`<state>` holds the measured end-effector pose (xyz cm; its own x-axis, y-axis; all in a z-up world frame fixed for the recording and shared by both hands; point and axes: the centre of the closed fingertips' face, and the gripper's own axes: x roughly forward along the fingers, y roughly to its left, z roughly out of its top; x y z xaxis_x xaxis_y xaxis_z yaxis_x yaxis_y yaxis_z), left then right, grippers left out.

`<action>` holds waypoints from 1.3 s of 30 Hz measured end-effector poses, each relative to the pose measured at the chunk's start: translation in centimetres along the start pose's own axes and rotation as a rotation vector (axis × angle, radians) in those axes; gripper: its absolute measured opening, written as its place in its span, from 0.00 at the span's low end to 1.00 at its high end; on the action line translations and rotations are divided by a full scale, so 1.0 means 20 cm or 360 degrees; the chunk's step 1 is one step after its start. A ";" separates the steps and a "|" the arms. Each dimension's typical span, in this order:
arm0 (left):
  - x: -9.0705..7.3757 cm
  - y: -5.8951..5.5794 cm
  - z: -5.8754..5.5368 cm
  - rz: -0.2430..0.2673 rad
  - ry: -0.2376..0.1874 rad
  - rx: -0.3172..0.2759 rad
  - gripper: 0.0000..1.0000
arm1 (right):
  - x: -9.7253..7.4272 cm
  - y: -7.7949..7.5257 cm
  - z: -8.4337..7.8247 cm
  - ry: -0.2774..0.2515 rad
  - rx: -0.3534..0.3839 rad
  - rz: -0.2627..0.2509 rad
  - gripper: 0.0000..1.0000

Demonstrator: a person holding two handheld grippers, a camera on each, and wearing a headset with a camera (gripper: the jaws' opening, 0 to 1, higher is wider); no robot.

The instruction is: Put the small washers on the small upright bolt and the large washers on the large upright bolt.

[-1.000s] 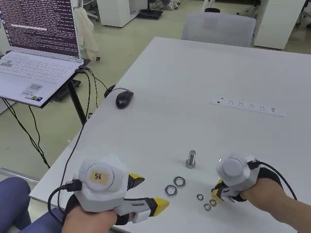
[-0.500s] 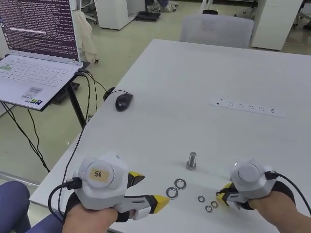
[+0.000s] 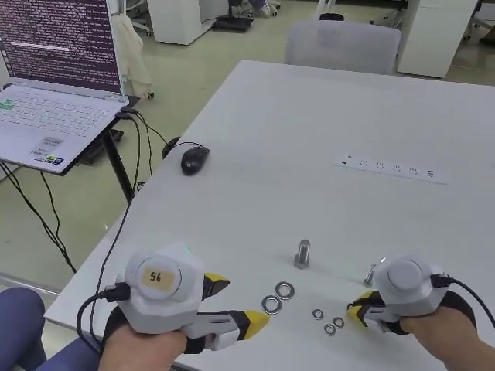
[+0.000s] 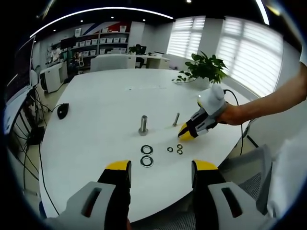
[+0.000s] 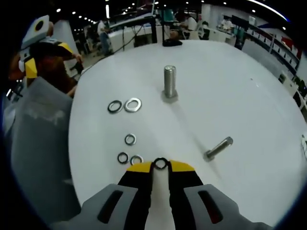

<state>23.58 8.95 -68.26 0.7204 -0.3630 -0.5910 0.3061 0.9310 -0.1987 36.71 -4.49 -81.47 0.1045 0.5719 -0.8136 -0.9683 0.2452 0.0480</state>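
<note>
Right gripper view shows my right gripper (image 5: 160, 168) closed on one small washer (image 5: 160, 164); three more small washers (image 5: 130, 139) lie on the table (image 3: 309, 154). In the last second it drew back from them, near the small bolt (image 3: 371, 273), so threading seems next. My left gripper (image 4: 160, 167) hangs open, empty.

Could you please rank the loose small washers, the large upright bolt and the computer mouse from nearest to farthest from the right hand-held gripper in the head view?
1. The loose small washers, just left of the right hand-held gripper.
2. The large upright bolt, beyond them, farther up the table.
3. The computer mouse, far off by the table's left edge.
</note>
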 end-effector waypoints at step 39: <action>0.03 0.02 0.01 -0.0025 0.0005 -0.0001 0.50 | -0.26 -0.28 0.22 0.0170 -0.0302 -0.0093 0.13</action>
<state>24.21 9.03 -68.54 0.7135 -0.3772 -0.5905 0.3169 0.9253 -0.2082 42.51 -5.46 -74.95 0.1469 0.4726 -0.8689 -0.9877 0.1180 -0.1028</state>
